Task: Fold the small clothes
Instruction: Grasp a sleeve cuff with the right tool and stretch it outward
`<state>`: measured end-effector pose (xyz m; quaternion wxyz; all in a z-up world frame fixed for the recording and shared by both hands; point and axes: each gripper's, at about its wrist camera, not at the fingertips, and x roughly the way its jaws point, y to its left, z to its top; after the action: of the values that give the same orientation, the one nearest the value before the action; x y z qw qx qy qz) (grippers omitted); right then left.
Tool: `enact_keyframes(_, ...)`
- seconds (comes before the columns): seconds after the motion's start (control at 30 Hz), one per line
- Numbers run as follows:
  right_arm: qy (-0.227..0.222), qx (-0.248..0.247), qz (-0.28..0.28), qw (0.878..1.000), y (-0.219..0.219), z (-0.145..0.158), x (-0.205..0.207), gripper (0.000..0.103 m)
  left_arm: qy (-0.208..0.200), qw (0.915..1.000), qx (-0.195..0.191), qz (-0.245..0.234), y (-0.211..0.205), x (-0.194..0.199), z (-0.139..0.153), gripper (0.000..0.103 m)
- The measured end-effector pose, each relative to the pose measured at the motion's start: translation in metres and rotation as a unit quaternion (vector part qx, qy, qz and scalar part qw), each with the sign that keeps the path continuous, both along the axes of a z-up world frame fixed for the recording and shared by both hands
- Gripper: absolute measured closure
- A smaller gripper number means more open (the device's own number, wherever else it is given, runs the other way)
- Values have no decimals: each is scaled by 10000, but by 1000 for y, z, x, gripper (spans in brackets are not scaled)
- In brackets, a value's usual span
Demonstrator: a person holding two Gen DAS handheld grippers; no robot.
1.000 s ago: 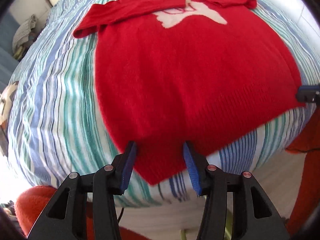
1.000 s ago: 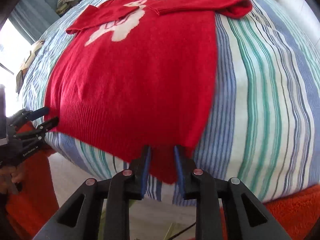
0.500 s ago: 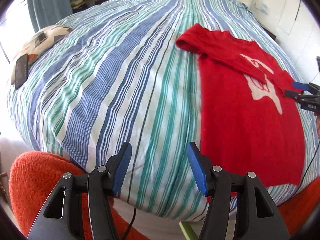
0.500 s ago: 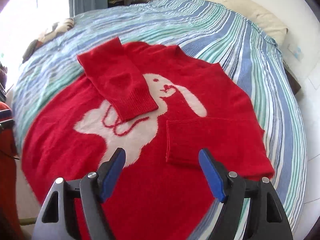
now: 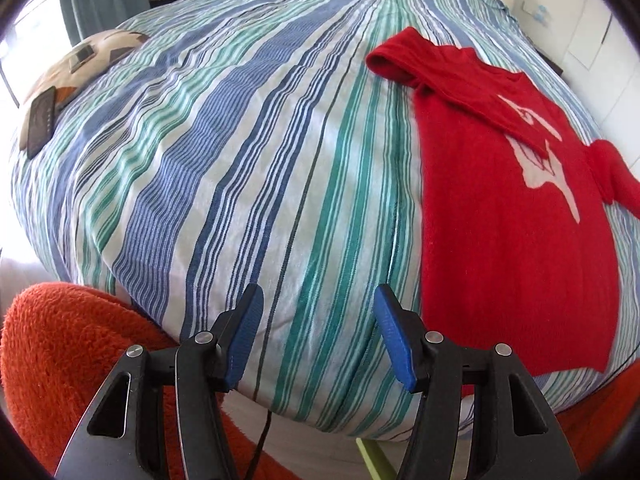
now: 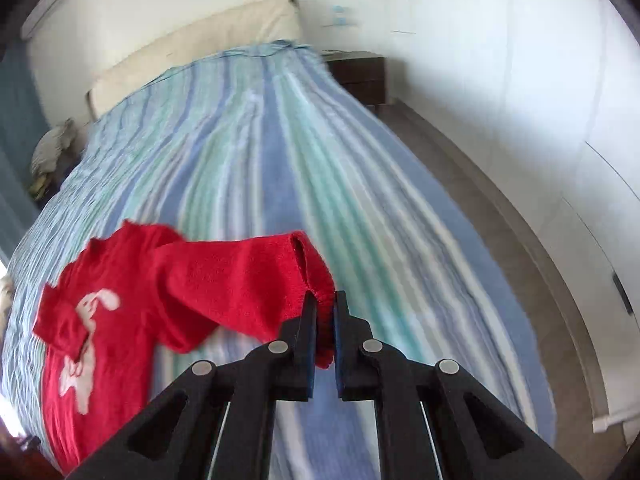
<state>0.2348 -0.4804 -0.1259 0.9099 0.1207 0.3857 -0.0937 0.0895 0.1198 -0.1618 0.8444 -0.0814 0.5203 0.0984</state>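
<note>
Moved: right gripper point(image 6: 324, 312) swung out past the sweater; its fingers have just closed on the sleeve point(image 6: 248, 280) cuff, lifting it.
Bed point(image 5: 240, 160): carries the sweater point(image 5: 520, 240), flat.
Sweater: soft, light knit, probably stretchy; take cuffs or hem.
Left gripper point(image 5: 316, 336): half open, empty, over bare bedding.

Sweater point(image 5: 516, 216) lies on bedspread point(image 5: 240, 160), right of left gripper point(image 5: 318, 336); phone point(image 5: 40, 120) on cushion point(image 5: 92, 56) far left; nightstand point(image 6: 360, 74) beside bed's head.
</note>
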Motion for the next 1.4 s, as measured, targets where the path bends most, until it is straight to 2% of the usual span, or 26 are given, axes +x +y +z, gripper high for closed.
enact_keyframes(0.07,44,366,-489,9981,-43,-14,-15,96,13,10000,34,-30,-3,-1,0,43)
enact_keyframes(0.13,109,819,-779,9935,-67,-32,-27,96,33,10000,81,-42,-6,-2,-1,43)
enact_keyframes(0.27,278,1582,-1028,9816,-76,-69,-42,97,145,9997,194,10,-5,-3,-5,43)
enact_keyframes(0.37,427,1846,-1217,9743,-80,-89,-46,97,188,9996,174,112,0,-4,-7,43)
enact_keyframes(0.47,592,1808,-1291,9732,-88,-107,-47,98,196,9996,152,148,2,-5,-8,43)
enact_keyframes(0.63,797,1558,-1148,9779,-87,-113,-43,99,236,9993,270,62,-2,-4,-10,43)
enact_keyframes(0.8,740,1545,-1097,9791,-86,-120,-45,99,311,9990,311,109,-1,-4,-13,43)
enact_keyframes(1.4,799,1445,-1171,9793,-85,-112,-49,99,273,9992,101,276,9,-7,-13,43)
